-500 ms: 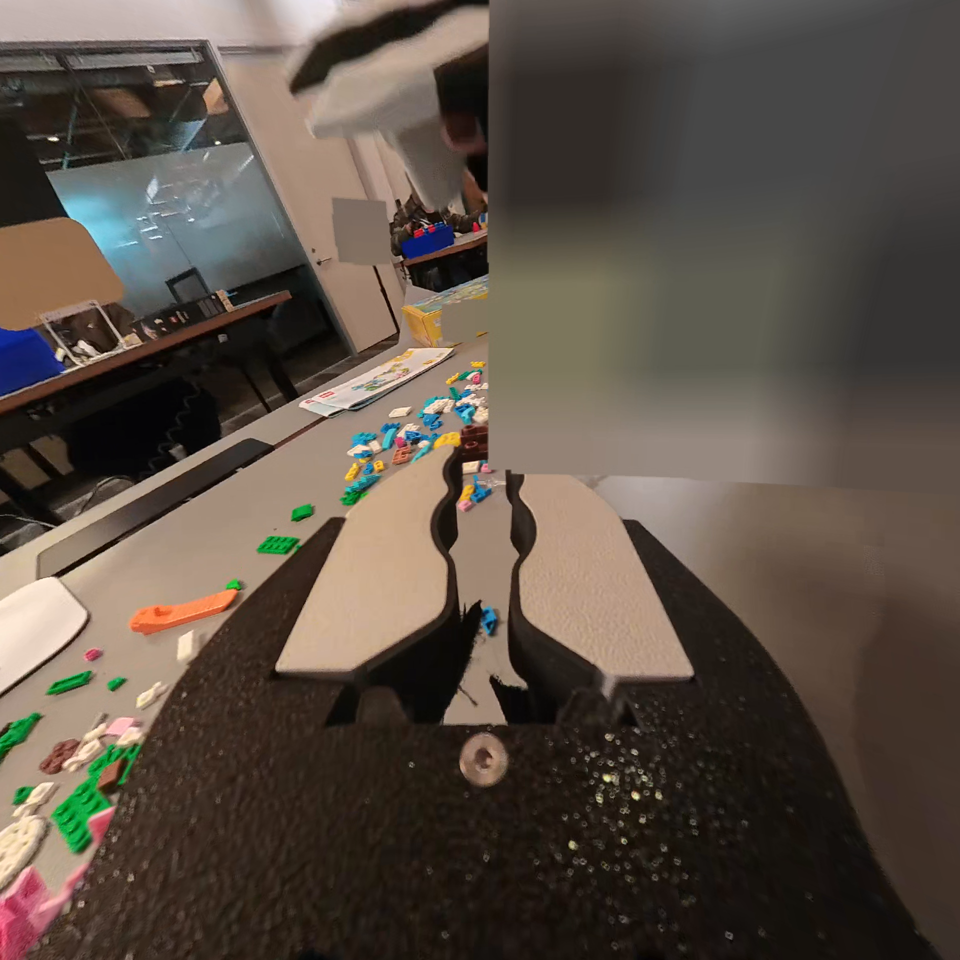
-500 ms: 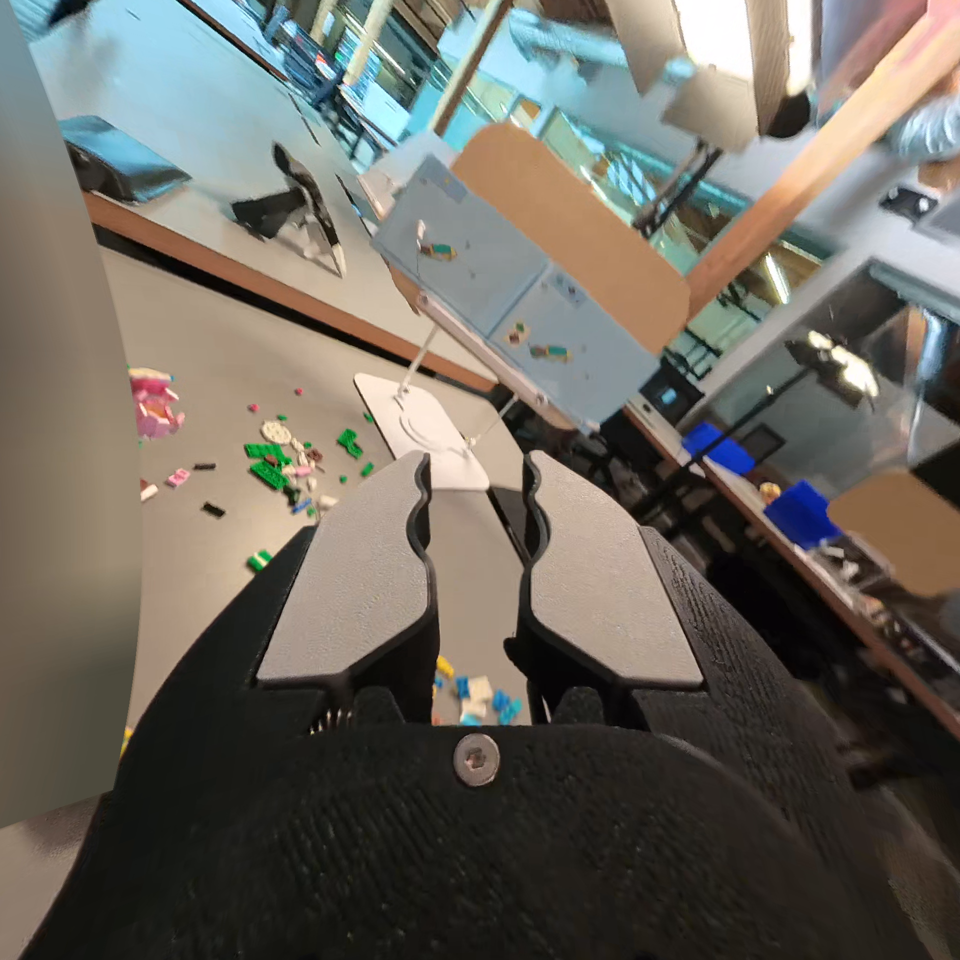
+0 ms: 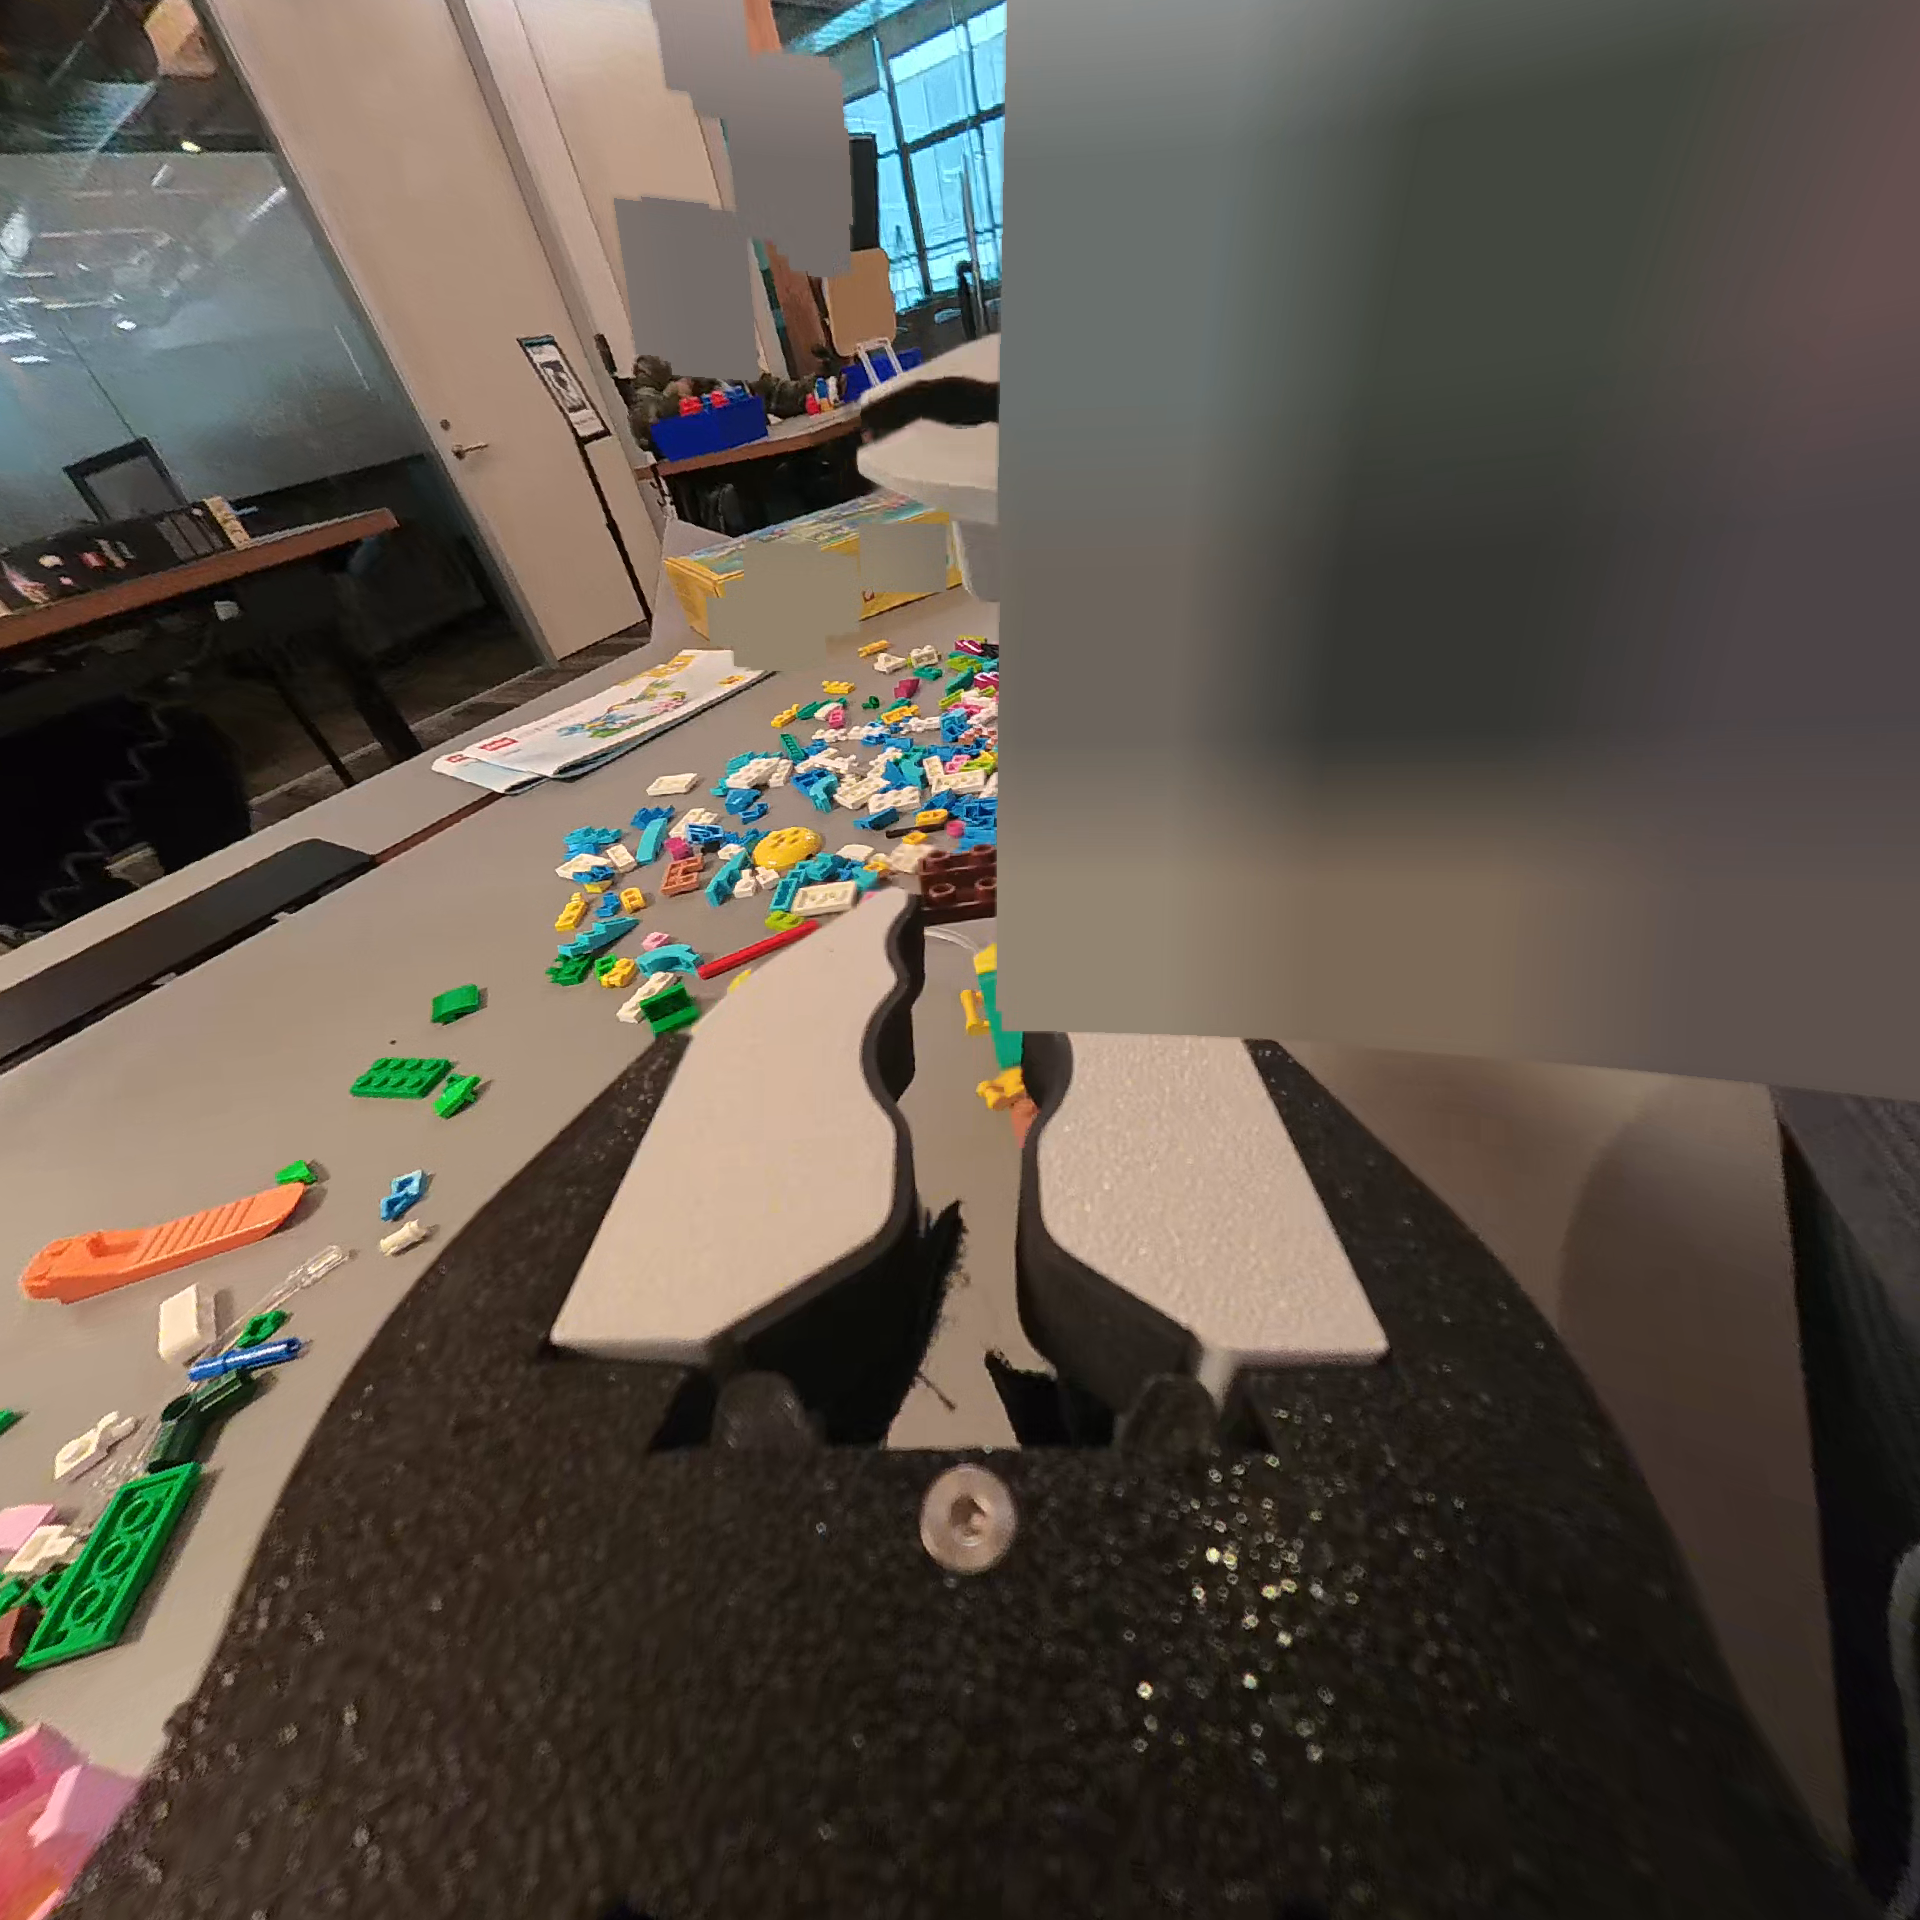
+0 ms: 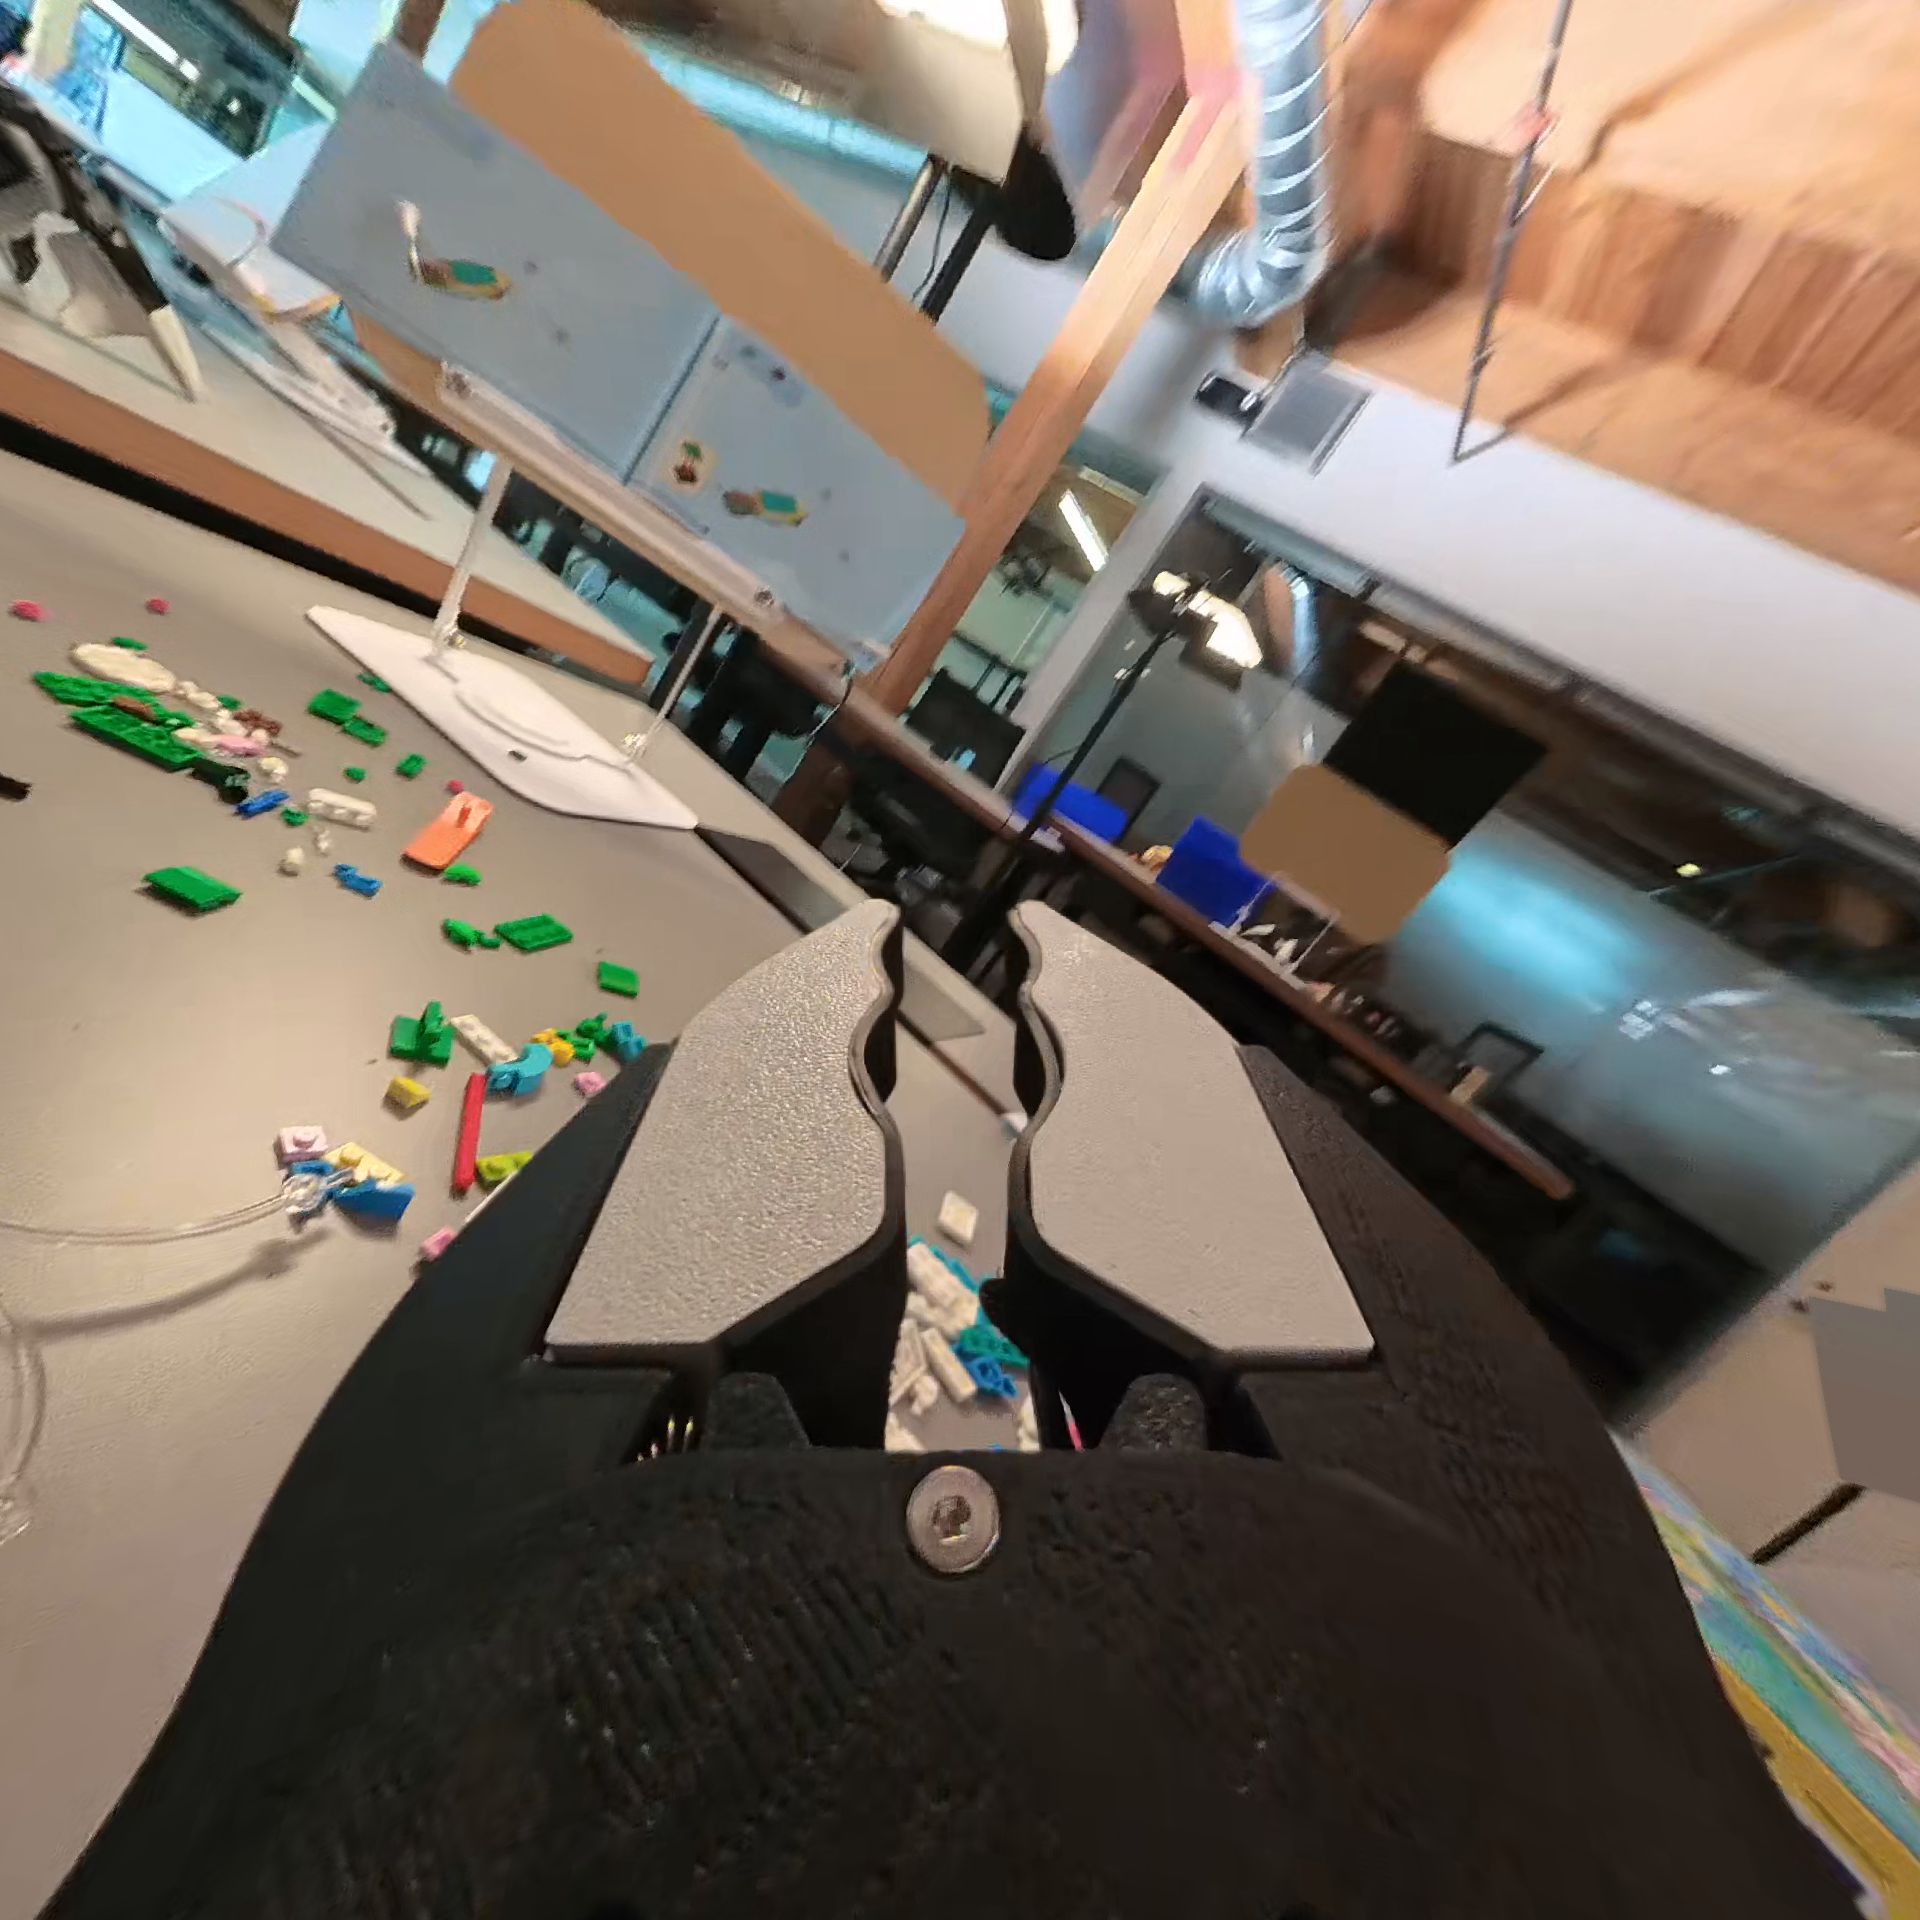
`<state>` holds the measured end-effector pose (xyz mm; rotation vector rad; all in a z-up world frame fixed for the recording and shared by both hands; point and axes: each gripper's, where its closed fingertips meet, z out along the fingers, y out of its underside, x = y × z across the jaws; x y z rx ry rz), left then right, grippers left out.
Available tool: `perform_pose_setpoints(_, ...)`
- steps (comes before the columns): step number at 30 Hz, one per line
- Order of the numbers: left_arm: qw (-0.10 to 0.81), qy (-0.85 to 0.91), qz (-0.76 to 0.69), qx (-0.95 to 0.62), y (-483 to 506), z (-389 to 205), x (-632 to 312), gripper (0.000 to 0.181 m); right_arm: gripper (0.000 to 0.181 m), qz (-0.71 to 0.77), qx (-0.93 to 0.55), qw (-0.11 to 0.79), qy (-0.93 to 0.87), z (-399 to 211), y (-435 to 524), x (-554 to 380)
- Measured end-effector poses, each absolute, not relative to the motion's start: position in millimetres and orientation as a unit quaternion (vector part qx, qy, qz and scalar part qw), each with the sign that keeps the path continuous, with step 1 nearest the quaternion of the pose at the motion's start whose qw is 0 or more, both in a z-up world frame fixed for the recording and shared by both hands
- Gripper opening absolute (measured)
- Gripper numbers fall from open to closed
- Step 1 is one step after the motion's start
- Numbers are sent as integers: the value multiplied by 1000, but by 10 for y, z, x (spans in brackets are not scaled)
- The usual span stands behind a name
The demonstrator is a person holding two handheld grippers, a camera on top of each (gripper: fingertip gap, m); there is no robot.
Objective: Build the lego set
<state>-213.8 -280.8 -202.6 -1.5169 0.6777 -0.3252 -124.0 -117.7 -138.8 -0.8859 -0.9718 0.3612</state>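
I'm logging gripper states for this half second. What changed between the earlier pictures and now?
The left gripper opened a little wider and swung toward the loose brick pile, which now looks nearer. The right gripper also opened slightly and its view tilted, showing more of the scattered green plates. Nothing was grasped or released: both are empty. The orange brick separator and instruction stand lie as before.

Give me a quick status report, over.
Left tongs open, empty. Right tongs open, empty, above table. Lego pieces loose on table. Nothing blocking.
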Motion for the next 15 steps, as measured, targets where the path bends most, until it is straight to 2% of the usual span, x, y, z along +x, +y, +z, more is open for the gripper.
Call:
perform_pose_setpoints(3, 647, 319, -150, -676, -2822, -2078, -2077, 15, 0, 128, -354, 817, -437, -1353, -1264, -1210)
perform_pose_setpoints(15, 642, 330, -134, -679, -2807, -2119, -2050, 15, 0, 139, -402, 780, -460, -1622, -1113, -1302)
